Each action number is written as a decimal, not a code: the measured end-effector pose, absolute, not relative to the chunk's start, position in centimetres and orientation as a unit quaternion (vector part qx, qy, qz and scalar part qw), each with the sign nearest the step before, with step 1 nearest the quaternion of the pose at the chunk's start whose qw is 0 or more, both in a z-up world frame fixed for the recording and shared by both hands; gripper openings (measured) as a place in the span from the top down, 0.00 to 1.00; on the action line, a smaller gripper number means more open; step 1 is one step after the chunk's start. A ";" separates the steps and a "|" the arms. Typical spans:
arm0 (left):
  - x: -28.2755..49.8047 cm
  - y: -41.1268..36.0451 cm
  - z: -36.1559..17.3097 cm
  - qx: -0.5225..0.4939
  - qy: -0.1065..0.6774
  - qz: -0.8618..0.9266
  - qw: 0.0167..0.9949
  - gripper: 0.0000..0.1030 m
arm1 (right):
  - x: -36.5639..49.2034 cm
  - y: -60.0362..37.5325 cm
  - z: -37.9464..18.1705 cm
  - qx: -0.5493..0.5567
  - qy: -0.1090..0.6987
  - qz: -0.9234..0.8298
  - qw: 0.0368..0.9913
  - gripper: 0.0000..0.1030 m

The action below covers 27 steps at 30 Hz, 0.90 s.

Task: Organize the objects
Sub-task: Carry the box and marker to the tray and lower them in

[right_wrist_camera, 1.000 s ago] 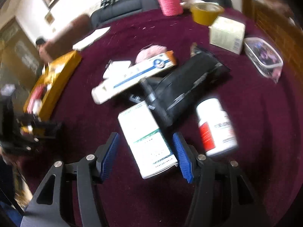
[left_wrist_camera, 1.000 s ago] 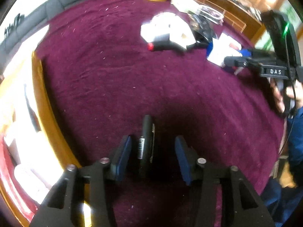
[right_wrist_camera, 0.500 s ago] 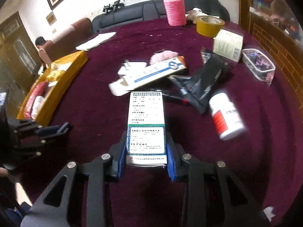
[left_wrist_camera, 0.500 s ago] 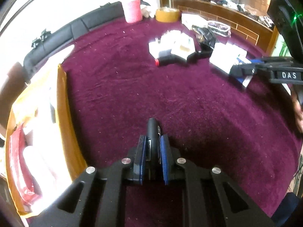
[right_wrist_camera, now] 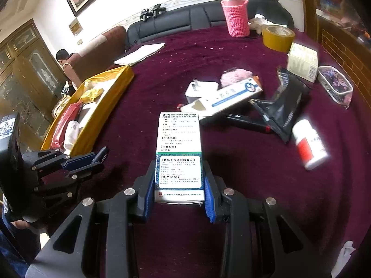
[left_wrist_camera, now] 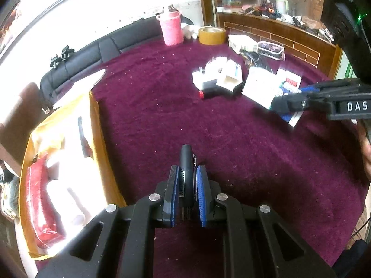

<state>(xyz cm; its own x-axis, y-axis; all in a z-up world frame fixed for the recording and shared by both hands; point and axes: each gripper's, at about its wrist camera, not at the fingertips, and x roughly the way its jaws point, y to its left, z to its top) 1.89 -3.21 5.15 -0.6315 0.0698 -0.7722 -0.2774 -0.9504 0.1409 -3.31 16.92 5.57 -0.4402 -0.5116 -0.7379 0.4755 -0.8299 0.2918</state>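
My left gripper is shut on a slim black pen-like device and holds it above the maroon tablecloth, right of the yellow box. My right gripper is shut on a white and green medicine box and holds it above the cloth. The left gripper with the black device also shows in the right wrist view, beside the yellow box. The right gripper with its box shows in the left wrist view.
A pile lies mid-table: a white charger, a long toothpaste box, a black pouch, a black marker, a white pill bottle. Further back stand a pink wrapped flask, a tape roll, a carton and a clear case.
Both grippers closed: the left on the black device, the right on the medicine box. Both then lifted their items off the cloth. The pill bottle rolled right.
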 end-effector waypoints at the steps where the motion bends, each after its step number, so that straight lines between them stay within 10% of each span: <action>1: 1.9 -3.3 5.3 -0.416 0.122 0.896 0.097 0.88 | -3.3 16.6 5.7 0.442 -0.019 -0.848 0.293 0.69; 27: 2.0 -12.3 11.3 -0.353 0.009 0.933 0.073 0.88 | -2.4 7.6 8.6 0.428 0.004 -0.831 0.354 0.69</action>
